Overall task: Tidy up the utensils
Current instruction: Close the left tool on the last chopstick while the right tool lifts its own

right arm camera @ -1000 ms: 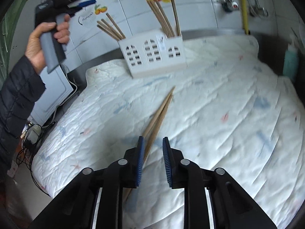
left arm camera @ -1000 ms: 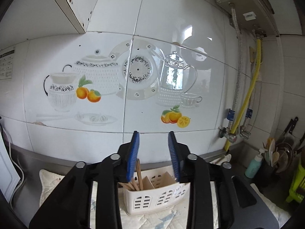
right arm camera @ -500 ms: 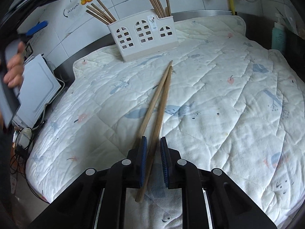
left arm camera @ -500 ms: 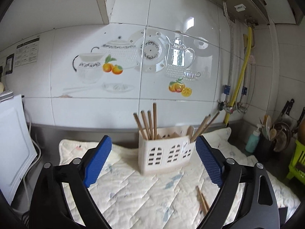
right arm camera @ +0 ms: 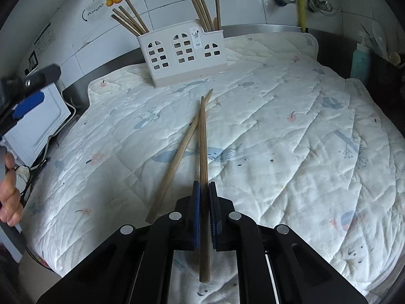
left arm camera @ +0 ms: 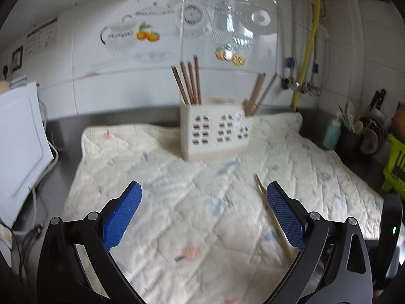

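Observation:
A white plastic utensil holder (right arm camera: 183, 54) with several wooden chopsticks stands at the back of the quilted mat; it also shows in the left wrist view (left arm camera: 215, 134). Two loose chopsticks lie on the mat. My right gripper (right arm camera: 204, 190) is shut on one chopstick (right arm camera: 202, 136), whose far tip points at the holder. The other chopstick (right arm camera: 181, 149) lies just left of it, crossing near the tips. My left gripper (left arm camera: 203, 201) is wide open and empty, above the mat's left part; the chopsticks (left arm camera: 272, 217) show by its right finger.
A quilted mat (right arm camera: 291, 131) covers the steel counter. A white board (left arm camera: 17, 147) leans at the left with cables below. A teal bottle (left arm camera: 331, 133), a utensil pot and a green rack (left arm camera: 395, 167) stand at the right. A tiled wall and yellow pipe (left arm camera: 307, 50) are behind.
My right gripper moved forward and closed on one chopstick. My left gripper opened wide, pulled back from the holder and dropped toward the mat.

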Action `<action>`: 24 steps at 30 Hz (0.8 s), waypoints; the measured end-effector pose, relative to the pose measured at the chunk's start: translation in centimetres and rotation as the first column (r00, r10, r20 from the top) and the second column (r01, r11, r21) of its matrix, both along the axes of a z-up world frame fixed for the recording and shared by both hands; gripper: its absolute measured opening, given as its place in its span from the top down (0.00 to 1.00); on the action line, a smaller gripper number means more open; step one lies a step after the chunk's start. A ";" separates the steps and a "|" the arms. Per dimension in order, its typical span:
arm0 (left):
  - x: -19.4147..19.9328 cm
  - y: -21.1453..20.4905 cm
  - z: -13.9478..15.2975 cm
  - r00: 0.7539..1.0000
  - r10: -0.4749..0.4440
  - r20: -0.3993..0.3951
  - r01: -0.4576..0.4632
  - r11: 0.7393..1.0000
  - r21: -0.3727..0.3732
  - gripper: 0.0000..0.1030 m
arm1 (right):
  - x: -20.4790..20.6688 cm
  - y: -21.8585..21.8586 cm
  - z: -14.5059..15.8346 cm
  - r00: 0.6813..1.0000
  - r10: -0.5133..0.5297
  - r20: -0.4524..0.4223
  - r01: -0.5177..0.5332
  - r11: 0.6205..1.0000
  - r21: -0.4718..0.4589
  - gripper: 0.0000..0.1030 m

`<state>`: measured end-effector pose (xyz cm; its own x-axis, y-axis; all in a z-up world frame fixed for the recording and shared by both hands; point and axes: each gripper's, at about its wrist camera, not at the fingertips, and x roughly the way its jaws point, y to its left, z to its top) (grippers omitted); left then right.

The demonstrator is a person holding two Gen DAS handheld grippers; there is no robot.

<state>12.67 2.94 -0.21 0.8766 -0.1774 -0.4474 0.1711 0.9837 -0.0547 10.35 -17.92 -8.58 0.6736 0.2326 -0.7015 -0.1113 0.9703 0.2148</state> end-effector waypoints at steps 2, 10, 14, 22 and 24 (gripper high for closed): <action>-0.7 -0.8 -1.6 0.999 -0.018 -0.041 0.017 1.000 -0.010 0.05 | -0.3 -0.9 0.3 1.000 -0.011 0.012 0.011 1.000 -0.005 0.94; -2.5 -6.4 -6.1 0.983 -0.116 -0.145 0.120 0.993 0.017 0.36 | -1.6 -4.0 0.7 0.999 -0.032 0.040 0.033 0.999 -0.006 0.94; -2.2 -8.8 -7.7 0.965 -0.169 -0.199 0.167 0.986 -0.028 0.52 | -2.2 -4.7 1.1 0.998 -0.031 0.057 0.031 0.999 -0.009 0.94; 0.1 -10.6 -9.8 0.939 -0.187 -0.289 0.164 0.981 -0.101 0.82 | -2.3 -5.8 1.5 0.997 -0.014 0.079 0.015 1.000 -0.010 0.94; 0.5 -10.9 -10.2 0.935 -0.184 -0.303 0.161 0.982 -0.100 0.83 | -2.2 -5.9 1.6 0.996 -0.011 0.084 0.012 1.000 -0.014 0.94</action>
